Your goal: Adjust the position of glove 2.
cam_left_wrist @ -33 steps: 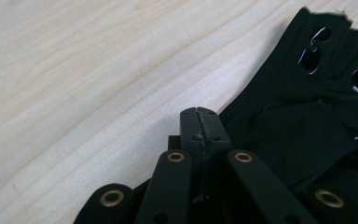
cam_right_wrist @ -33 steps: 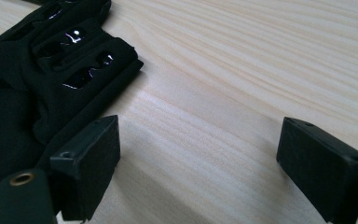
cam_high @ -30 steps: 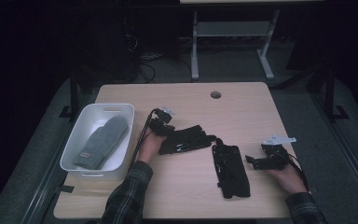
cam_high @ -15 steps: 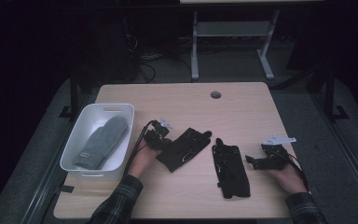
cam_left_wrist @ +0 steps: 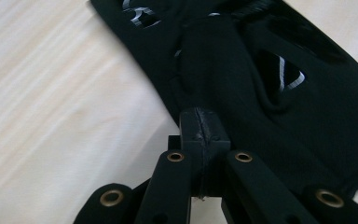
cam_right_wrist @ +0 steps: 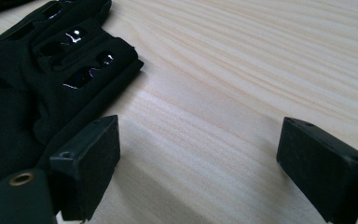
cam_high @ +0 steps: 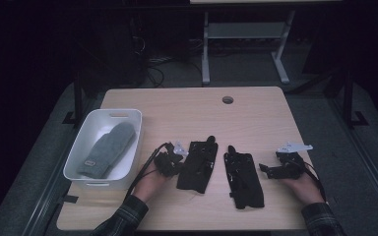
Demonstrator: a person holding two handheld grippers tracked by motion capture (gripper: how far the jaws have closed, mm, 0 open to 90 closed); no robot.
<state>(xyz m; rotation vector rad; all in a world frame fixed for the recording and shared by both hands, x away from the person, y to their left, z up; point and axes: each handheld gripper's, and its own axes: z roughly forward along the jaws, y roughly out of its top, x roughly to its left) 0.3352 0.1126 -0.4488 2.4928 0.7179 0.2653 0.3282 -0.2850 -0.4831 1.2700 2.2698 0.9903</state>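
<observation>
Left gripper (cam_high: 177,158): jaws pinched tight on the edge of the left black glove (cam_high: 198,166), mid-table toward the near edge, a hold suited to dragging it flat.
Right gripper (cam_high: 270,169): jaws wide, empty, parked beside the right black glove (cam_high: 243,174).
White bin (cam_high: 78,156), left edge: holds a grey mitten (cam_high: 107,149).

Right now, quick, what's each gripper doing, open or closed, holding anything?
Left gripper: closed, fingers pinched on the edge of the left black glove.
Right gripper: open, holding nothing, fingers apart over bare table beside the right black glove.
</observation>
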